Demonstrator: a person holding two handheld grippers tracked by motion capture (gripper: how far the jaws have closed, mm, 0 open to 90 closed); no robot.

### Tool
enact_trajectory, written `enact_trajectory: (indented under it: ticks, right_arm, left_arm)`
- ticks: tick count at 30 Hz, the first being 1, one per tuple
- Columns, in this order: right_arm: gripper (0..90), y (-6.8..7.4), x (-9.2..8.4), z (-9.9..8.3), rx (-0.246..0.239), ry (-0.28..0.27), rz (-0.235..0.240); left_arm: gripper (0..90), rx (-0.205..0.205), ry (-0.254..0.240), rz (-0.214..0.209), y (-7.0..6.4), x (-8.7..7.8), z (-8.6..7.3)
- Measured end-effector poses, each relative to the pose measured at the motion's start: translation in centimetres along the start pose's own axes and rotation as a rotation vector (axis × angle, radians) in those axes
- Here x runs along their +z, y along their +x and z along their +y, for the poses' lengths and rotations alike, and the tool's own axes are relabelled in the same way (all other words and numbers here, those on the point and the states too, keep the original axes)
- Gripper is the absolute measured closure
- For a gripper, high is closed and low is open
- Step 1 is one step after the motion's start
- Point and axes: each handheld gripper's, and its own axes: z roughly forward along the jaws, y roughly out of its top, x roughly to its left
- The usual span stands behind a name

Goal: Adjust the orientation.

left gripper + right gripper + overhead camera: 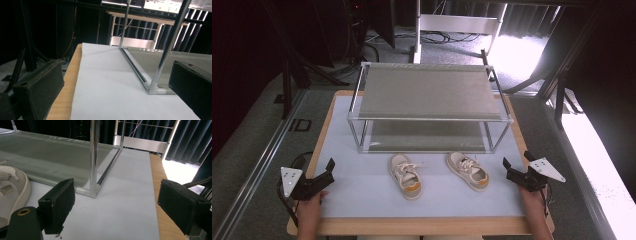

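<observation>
now both grippers, left gripper [330,169] and right gripper [511,170], gape wide, holding nothing; two small shoes [406,176] sit between them before the rack [430,119], likely light and soft, best pinched at the heel collar.

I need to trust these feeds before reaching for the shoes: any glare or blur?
High view: daylight burns out the floor right of the table; shoes sharp. Right gripper view: glare at the right edge, near jaws soft. Left gripper view: dark backdrop, rack crisp.
</observation>
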Motion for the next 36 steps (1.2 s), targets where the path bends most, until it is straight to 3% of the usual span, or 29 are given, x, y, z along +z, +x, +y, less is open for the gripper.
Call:
enact_trajectory:
  ticks: [5,6,7,11,12,16,17,18,20,22,23,25,26,29,31,32,33,36]
  right_arm:
    - [14.0,0.0,0.0,0.0,0.002,-0.003,-0.003]
    - [14.0,0.0,0.0,0.0,-0.001,-0.001,-0.006]
    - [14.0,0.1,0.0,0.0,-0.004,0.0,-0.006]
    - [14.4,0.3,0.1,0.0,-0.029,0.008,-0.007]
    - [14.4,0.4,0.1,0.0,-0.035,0.01,-0.008]
    - [14.4,0.5,0.1,0.0,-0.047,0.014,-0.01]
    - [14.4,0.5,0.2,0.0,-0.052,0.015,-0.013]
    - [14.4,0.5,0.2,0.0,-0.053,0.015,-0.015]
    - [14.4,0.5,0.2,0.0,-0.051,0.016,-0.018]
    - [14.4,0.5,0.2,0.0,-0.05,0.016,-0.019]
    - [14.4,0.5,0.2,0.1,-0.049,0.016,-0.019]
    - [14.4,0.6,0.2,0.1,-0.055,0.017,-0.02]
    - [14.4,0.6,0.2,0.1,-0.057,0.017,-0.021]
    - [14.4,0.6,0.2,0.1,-0.058,0.018,-0.02]
    - [14.4,0.6,0.2,0.1,-0.058,0.018,-0.021]
    - [14.4,0.6,0.2,0.1,-0.058,0.017,-0.02]
    - [14.4,0.6,0.2,0.0,-0.058,0.016,-0.02]
    - [14.4,0.6,0.2,0.0,-0.057,0.017,-0.02]
  left_arm:
    - [0.0,0.001,0.021,-0.003,0.1,-0.2,0.1]
    - [0.0,-0.006,0.047,-0.032,0.2,-0.2,0.2]
    - [0.0,-0.005,0.071,-0.093,0.3,-0.4,0.4]
    - [0.0,0.005,0.092,-0.138,0.2,-0.4,0.6]
    - [0.0,0.002,0.102,-0.179,0.1,-0.5,0.9]
    - [0.0,0.004,0.122,-0.218,-0.3,-0.6,1.5]
    - [0.0,0.003,0.128,-0.244,-0.6,-0.7,2.0]
    - [0.0,0.011,0.122,-0.245,-0.8,-0.8,2.2]
    - [0.0,0.031,0.132,-0.289,-1.2,-1.0,2.7]
    - [0.0,0.042,0.147,-0.292,-1.3,-0.9,2.9]
    - [0.0,0.067,0.182,-0.325,-1.9,-0.7,3.4]
    - [0.0,0.09,0.203,-0.34,-2.2,-0.6,3.6]
    - [0.0,0.137,0.243,-0.373,-3.1,-0.4,4.0]
    - [0.0,0.189,0.297,-0.41,-4.1,-0.1,4.6]
    - [0.0,0.205,0.32,-0.43,-4.3,0.1,4.7]
    - [0.0,0.215,0.345,-0.447,-4.5,0.3,4.7]
    - [0.0,0.244,0.401,-0.466,-4.8,0.7,4.8]
    - [0.0,0.269,0.466,-0.484,-4.9,1.2,4.7]
